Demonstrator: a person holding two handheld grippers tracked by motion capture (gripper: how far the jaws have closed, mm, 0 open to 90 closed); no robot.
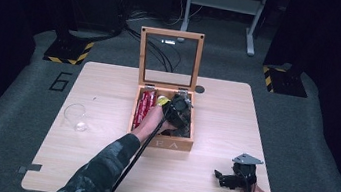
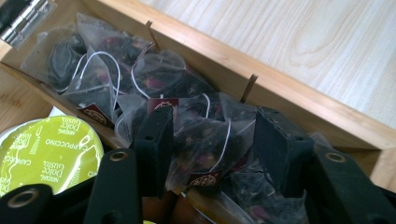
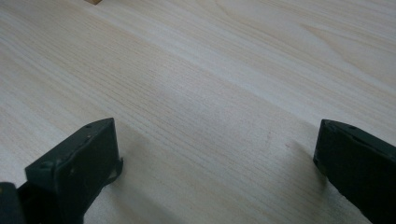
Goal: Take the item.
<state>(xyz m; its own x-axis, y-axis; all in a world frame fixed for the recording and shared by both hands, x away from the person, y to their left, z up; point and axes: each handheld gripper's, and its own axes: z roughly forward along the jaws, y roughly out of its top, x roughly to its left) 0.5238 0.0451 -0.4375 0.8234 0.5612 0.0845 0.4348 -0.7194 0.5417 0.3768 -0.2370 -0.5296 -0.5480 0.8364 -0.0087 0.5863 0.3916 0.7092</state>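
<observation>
1. Table [image 1: 99, 156]: pale wood, the stage for everything below; I work it from the near edge.
2. Wooden tea box [image 1: 172, 143]: centre of the table, its glazed lid [image 1: 169, 58] stood upright at the far side. Red packets [image 1: 144, 107] fill the left compartment.
3. Left gripper [image 1: 176, 111]: I have it dipped into the box's right compartment, jaws about half spread and straddling one tea bag. The pads do not yet look pressed onto it (I judge contact as near, not made).
4. Right gripper [image 1: 230, 179]: parked near the table's near right corner, jaws wide over bare wood, holding nothing.
5. Glass cup [image 1: 75, 116]: empty, well to the left of the box.
6. Green capsule [image 2: 46, 151]: a cappuccino pod just left of the bag compartment.
7. Tea bag [image 2: 205, 140]: the piece in hand, a clear pyramid of dark leaf among several alike, lying between the left jaws with its string and tag [image 2: 204, 178] draped near.
8. Technique: I would close slowly on the bag's body alone, keep neighbouring strings out of the pinch, then lift straight up clear of the divider.
</observation>
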